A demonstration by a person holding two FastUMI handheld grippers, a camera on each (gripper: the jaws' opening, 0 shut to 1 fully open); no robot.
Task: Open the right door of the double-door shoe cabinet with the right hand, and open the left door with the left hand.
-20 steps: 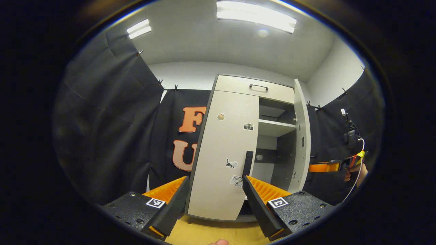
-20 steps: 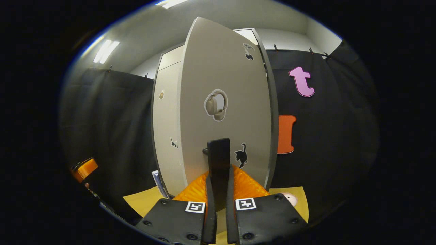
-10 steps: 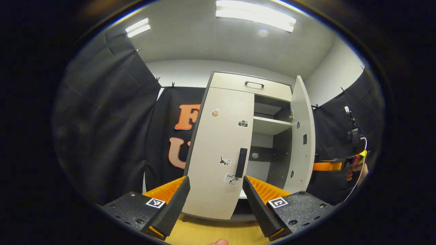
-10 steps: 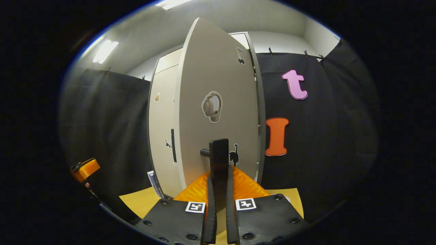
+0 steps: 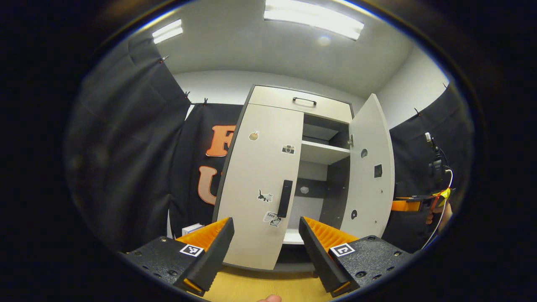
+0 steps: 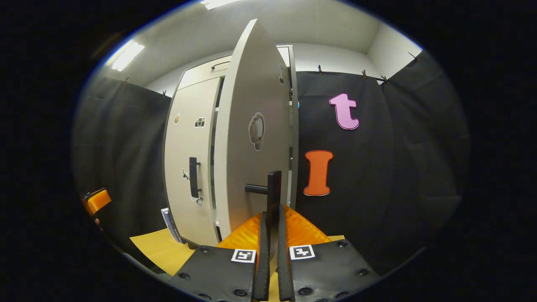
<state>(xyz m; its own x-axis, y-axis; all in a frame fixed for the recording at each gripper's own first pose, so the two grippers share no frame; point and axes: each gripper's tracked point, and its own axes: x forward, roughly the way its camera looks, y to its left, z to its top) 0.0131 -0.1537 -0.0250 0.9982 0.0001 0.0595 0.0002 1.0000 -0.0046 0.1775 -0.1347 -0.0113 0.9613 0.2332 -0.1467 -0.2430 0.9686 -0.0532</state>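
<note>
Right now the right hand-held gripper point(image 6: 269, 228) is clamping the dark handle point(image 6: 273, 197) of the right door point(image 6: 247, 167), with both fingers pressing on the bar, and that door is standing well open from the shoe cabinet point(image 5: 300, 98), showing the shelf point(image 5: 321, 152) and the dark inside in the left gripper view. The left hand-held gripper point(image 5: 262, 235) is hovering with its fingers spread wide apart, holding nothing, short of the left door point(image 5: 256, 188), which is sitting closed with its dark handle point(image 5: 285, 198) near the inner edge. The main risk, as I judge it, is lying on the left side: the fingers are aiming a little below and around that handle, so closing too early could pinch air or catch only the lower tip, and a pull from there could slip off. Coming in at a slant could also knock a finger against the door face and push it shut harder instead of opening it. On the right, the grip is sitting on a narrow bar, so pulling off the door's arc could twist the handle out between the fingers. Swinging the right door further could strain the hinge; how near it is to its stop I cannot tell. The yellow floor point(image 5: 251, 289) under the cabinet is showing nothing in the doors' way.
</note>
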